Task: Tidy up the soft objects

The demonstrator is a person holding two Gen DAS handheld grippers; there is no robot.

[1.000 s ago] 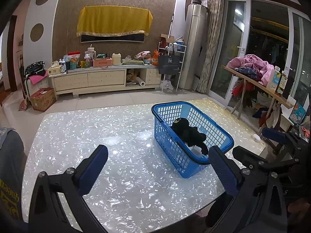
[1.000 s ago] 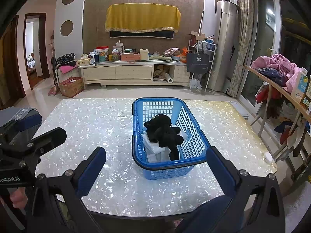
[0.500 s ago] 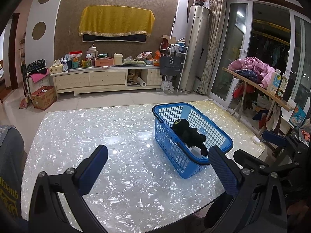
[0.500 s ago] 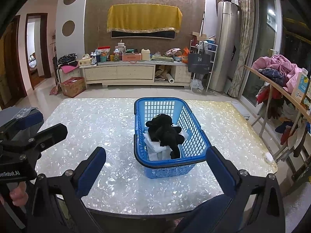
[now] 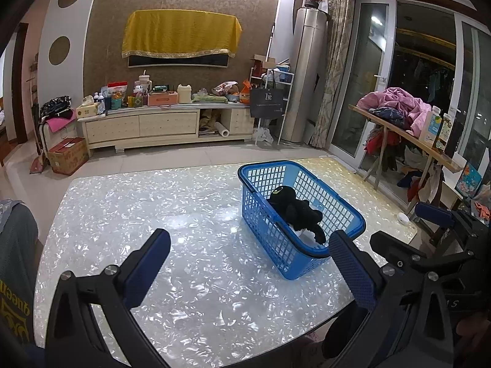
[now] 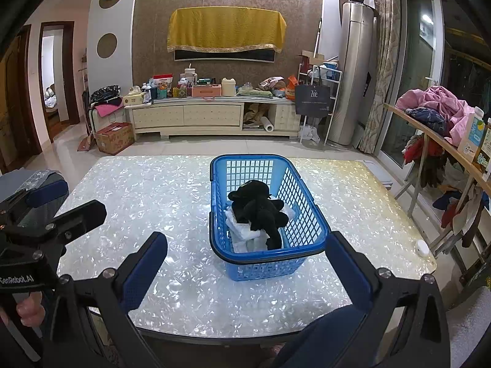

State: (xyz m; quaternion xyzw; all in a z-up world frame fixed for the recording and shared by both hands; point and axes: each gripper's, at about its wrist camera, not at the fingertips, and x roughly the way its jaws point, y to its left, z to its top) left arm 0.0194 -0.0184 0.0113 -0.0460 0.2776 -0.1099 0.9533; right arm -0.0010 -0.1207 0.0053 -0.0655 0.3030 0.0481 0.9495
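Observation:
A blue plastic basket [image 6: 310, 214] stands on the pearly white table [image 6: 153, 196]. In it lie a black plush toy [image 6: 257, 207] on top of white cloth [image 6: 245, 239]. The basket [image 5: 260, 184] and plush [image 5: 294, 208] also show in the left wrist view. My left gripper [image 5: 248, 260] is open and empty, held over the table's near edge, left of the basket. My right gripper [image 6: 245, 260] is open and empty, just in front of the basket. The left gripper also shows at the left edge of the right wrist view [image 6: 55, 208].
A low TV cabinet [image 6: 214, 116] crowded with items stands against the far wall. A cardboard box [image 6: 113, 138] sits on the floor. A wooden rack with clothes [image 6: 435, 113] and bottles runs along the right. A small white round object [image 6: 422, 248] lies near the table's right corner.
Both grippers have drifted slightly back and up from the table; the basket and its contents have not moved. Both stay open and empty.

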